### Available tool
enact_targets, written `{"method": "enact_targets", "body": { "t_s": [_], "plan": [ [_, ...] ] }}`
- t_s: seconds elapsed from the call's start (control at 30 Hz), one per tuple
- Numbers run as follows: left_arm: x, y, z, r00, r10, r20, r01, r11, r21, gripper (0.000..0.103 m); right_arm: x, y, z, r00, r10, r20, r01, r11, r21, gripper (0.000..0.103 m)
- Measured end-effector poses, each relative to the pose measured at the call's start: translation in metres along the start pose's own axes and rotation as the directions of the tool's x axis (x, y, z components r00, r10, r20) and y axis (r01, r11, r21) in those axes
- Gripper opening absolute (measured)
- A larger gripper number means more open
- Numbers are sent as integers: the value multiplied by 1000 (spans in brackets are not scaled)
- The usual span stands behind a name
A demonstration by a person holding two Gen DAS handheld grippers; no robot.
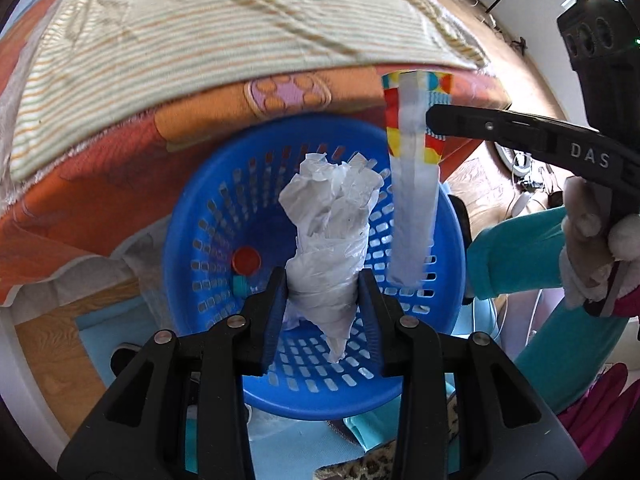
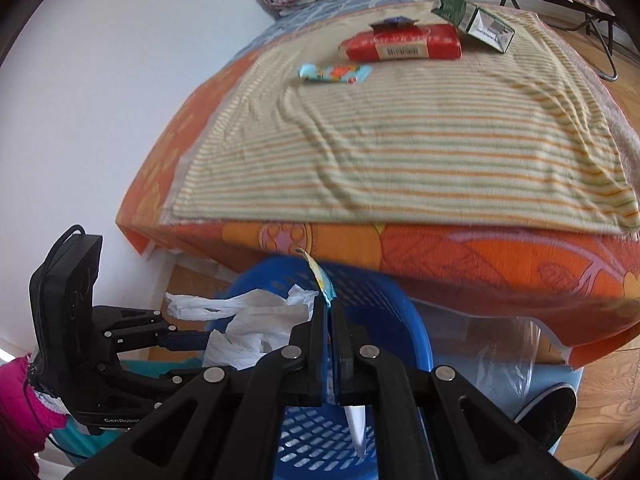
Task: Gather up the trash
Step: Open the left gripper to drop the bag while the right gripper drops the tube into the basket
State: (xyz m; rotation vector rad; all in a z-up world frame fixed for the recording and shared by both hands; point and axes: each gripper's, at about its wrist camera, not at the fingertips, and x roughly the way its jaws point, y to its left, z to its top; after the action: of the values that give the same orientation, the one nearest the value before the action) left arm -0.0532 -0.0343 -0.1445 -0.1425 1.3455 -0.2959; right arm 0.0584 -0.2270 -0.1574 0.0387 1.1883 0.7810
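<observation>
plastic bag (image 1: 328,248) in L gripper (image 1: 325,312), over basket (image 1: 208,216), prob.

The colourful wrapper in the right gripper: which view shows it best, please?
The left wrist view: the wrapper hangs full-length over the blue basket. The right wrist view shows it edge-on between the shut pads.

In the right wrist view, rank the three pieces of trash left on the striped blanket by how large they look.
Largest to smallest as they appear:
1. Red rectangular packet with a barcode
2. Green and white open carton, close to the packet, so this order is unsure
3. Small light-blue printed wrapper, though it lies nearest the camera
</observation>
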Motion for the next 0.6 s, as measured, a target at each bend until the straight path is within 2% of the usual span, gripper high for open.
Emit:
{"method": "enact_targets", "body": {
  "t_s": [0.2,0.27,0.33,0.4,0.47,0.5,0.53,0.6],
  "plan": [
    [5,5,1,1000,5,-21,-6,1000,-22,36,6,-2,-10,999,-31,-40,31,1000,-6,5],
    [6,7,0,1000,9,-27,-9,1000,-24,40,8,-3,-13,998,-36,-50,35,999,-4,15],
    [8,8,1,999,13,-31,-13,1000,-25,46,7,-3,-15,998,-42,-50,42,999,-6,29],
    [10,10,0,999,14,-36,-15,999,-31,48,7,-3,-16,997,-52,-50,51,999,-13,31],
    [12,10,0,999,16,-46,-18,999,-38,57,7,-3,-16,997,-55,-51,54,998,-17,41],
    [13,11,0,999,17,-46,-19,999,-44,62,6,-3,-16,997,-55,-47,54,998,-17,53],
    [13,12,0,999,15,-42,-17,999,-49,62,6,-3,-15,998,-55,-44,54,998,-16,61],
    [13,13,0,999,12,-43,-14,998,-54,62,6,-2,-15,997,-60,-41,59,998,-18,66]
  ]
}}
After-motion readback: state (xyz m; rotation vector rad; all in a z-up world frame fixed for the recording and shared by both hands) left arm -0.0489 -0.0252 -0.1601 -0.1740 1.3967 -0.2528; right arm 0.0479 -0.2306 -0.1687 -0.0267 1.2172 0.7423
